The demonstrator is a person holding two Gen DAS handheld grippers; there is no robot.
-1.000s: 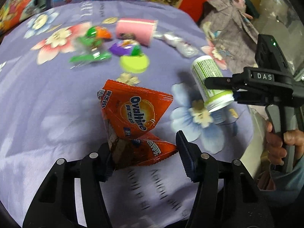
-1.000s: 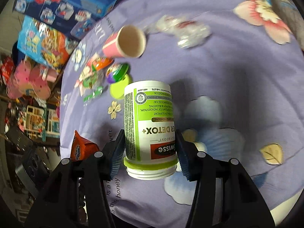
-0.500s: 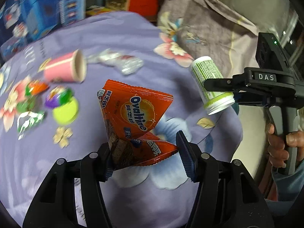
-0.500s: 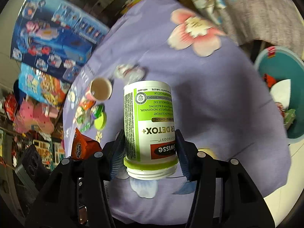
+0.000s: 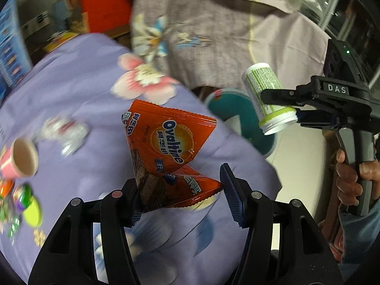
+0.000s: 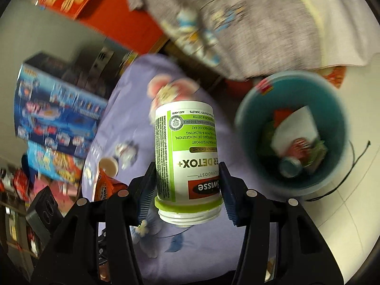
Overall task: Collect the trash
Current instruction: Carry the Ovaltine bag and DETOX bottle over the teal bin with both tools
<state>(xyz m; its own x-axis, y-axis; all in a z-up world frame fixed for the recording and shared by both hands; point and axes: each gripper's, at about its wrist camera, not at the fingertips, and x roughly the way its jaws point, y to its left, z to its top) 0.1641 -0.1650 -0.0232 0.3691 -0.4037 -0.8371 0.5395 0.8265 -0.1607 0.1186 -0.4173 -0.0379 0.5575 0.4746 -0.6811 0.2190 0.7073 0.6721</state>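
Note:
My left gripper (image 5: 181, 193) is shut on an orange Ovaltine wrapper (image 5: 166, 147) and holds it up above the purple flowered tablecloth (image 5: 78, 99). My right gripper (image 6: 187, 190) is shut on a white and green Swisse pill bottle (image 6: 186, 147), held upside down with no cap. It also shows in the left wrist view (image 5: 268, 97), at the right near the table's edge. A teal trash bin (image 6: 292, 130) with paper and wrappers inside stands on the floor to the right of the bottle. Its rim shows in the left wrist view (image 5: 237, 118).
A pink paper cup (image 5: 20, 160), crumpled silver foil (image 5: 65, 130) and small coloured toys (image 5: 23, 201) lie on the cloth at the left. A grey patterned cloth (image 5: 213, 35) hangs behind the table. Toy boxes (image 6: 57, 114) are stacked at the far left.
Both grippers have swung to the right with their loads. The table's right edge and the teal bin have come into view, and the bin's inside now shows in the right wrist view.

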